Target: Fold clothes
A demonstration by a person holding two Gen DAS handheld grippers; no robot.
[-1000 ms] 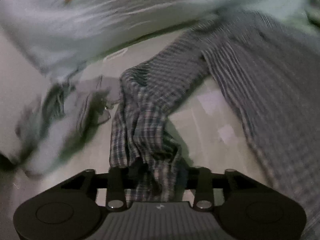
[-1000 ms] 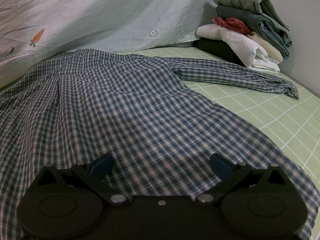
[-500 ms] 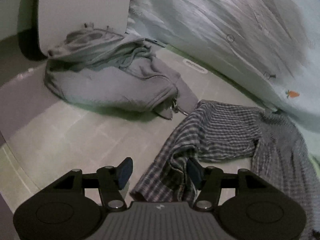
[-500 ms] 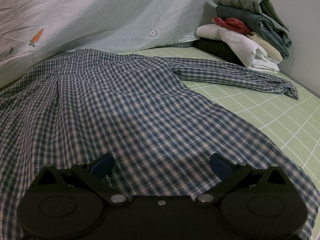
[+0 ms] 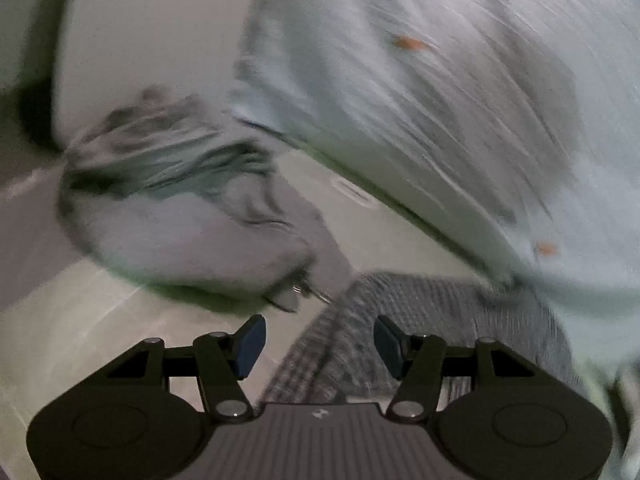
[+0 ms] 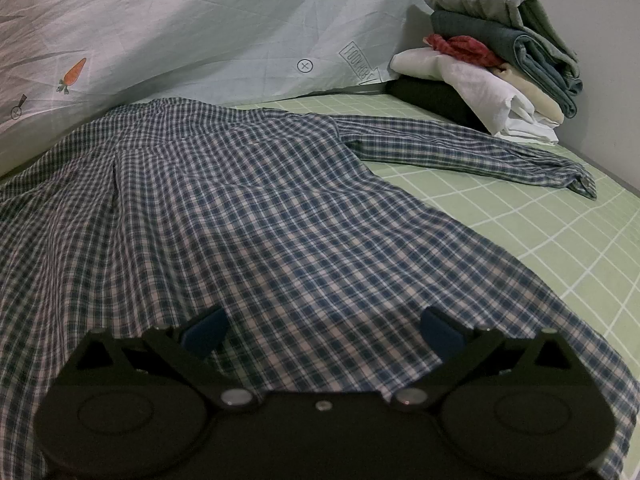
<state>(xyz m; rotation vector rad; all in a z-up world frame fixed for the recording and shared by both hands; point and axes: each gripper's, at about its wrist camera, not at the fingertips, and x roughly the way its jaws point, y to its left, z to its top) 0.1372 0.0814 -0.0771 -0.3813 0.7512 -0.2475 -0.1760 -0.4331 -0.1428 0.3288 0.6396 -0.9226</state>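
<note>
A blue and white checked shirt [image 6: 248, 216] lies spread flat on the green grid bedsheet [image 6: 560, 232], one sleeve [image 6: 480, 152] stretched to the right. My right gripper [image 6: 320, 332] hovers low over the shirt's near hem, open, nothing between its fingers. In the blurred left wrist view the shirt's other sleeve [image 5: 360, 332] lies bunched on the sheet, running under my left gripper [image 5: 318, 340]. That gripper is open, its blue pads [image 5: 250, 344] apart on either side of the cloth.
A stack of folded clothes [image 6: 496, 64] sits at the back right corner by the wall. A pale carrot-print quilt [image 6: 200, 32] lies along the back. A crumpled grey hooded garment [image 5: 180, 224] rests left of the loose sleeve.
My left gripper let go of the checked sleeve and opened; its view swung toward the grey garment and is blurred by motion. The right gripper and shirt body have not moved.
</note>
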